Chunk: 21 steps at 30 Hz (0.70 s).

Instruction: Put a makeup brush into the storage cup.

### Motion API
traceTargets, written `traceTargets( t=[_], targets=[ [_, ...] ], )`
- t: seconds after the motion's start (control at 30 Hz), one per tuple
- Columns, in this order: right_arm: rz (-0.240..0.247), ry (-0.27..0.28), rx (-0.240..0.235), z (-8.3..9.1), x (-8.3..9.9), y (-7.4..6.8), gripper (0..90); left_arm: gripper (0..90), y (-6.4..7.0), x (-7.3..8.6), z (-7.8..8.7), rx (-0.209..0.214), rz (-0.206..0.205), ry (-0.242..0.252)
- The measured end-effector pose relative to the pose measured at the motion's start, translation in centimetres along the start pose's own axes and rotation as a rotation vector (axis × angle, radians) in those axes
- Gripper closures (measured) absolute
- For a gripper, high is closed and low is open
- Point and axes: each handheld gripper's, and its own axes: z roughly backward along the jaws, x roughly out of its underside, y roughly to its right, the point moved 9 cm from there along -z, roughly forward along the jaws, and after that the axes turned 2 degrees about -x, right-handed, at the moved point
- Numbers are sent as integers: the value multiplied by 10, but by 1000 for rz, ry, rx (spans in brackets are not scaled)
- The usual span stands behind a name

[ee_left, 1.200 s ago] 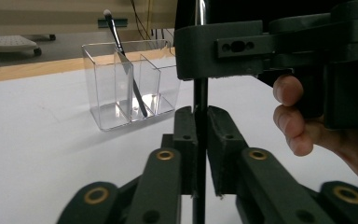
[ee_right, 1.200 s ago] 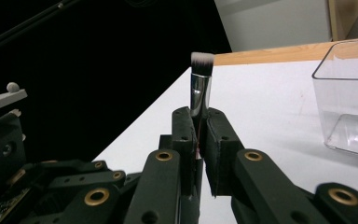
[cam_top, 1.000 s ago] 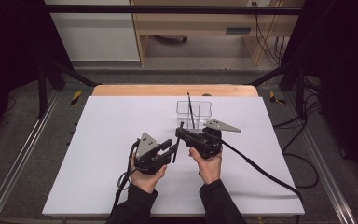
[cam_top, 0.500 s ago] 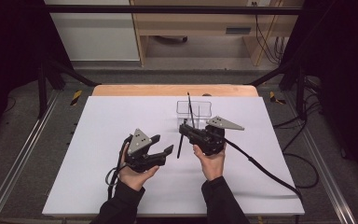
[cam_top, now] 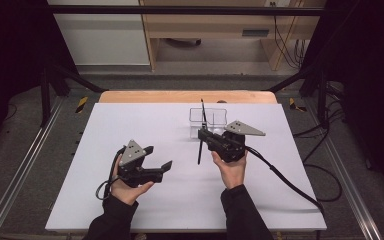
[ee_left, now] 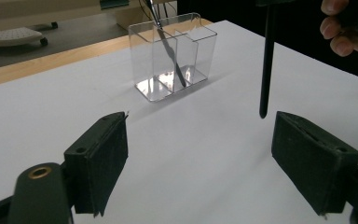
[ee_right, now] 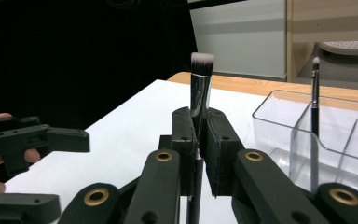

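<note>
- The makeup brush (ee_right: pixel 200 79) is clamped between the jaws of the right gripper (ee_right: pixel 200 144), gripped partway along its handle, lifted clear of the white table (cam_top: pixel 130 125).
- Its long axis stands close to upright: the white-tipped bristles point up and the dark handle end (ee_left: pixel 263 112) points down, hanging just above the table surface.
- In the high view the brush (cam_top: pixel 200 145) sits just left of the right gripper (cam_top: pixel 211 141) and just near of the clear organizer (cam_top: pixel 215 116), which lies on the far side of it.
- The organizer (ee_left: pixel 177 51) has 3 compartments as far as I can tell; 1 thin brush (ee_right: pixel 315 93) already leans in one of them, bristles up.
- The right hand is plainly the nearer one to the organizer; I judge the coming move to be a short carry farther away, then lowering the brush handle-first into a free compartment.
- The left gripper (cam_top: pixel 155 160) is spread wide and grasps nothing, hovering near and to the left, well apart from the brush.
</note>
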Motion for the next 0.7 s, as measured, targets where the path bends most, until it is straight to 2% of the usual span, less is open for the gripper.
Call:
traceTargets(
  t=[0.2, 0.27, 0.47, 0.7],
  targets=[
    [29, -5, 35, 1, -4, 9, 834, 148, -20, 15, 11, -37, 11, -20],
    [37, -7, 44, 1, -6, 12, 834, 149, -26, 20, 14, -50, 26, -23],
    [56, -3, 78, 1, -11, 23, 834, 147, -38, 31, 21, -82, 23, -39],
    [52, 12, 108, 0, -22, 38, 834, 144, -48, 39, 25, -104, 31, -52]
  ],
)
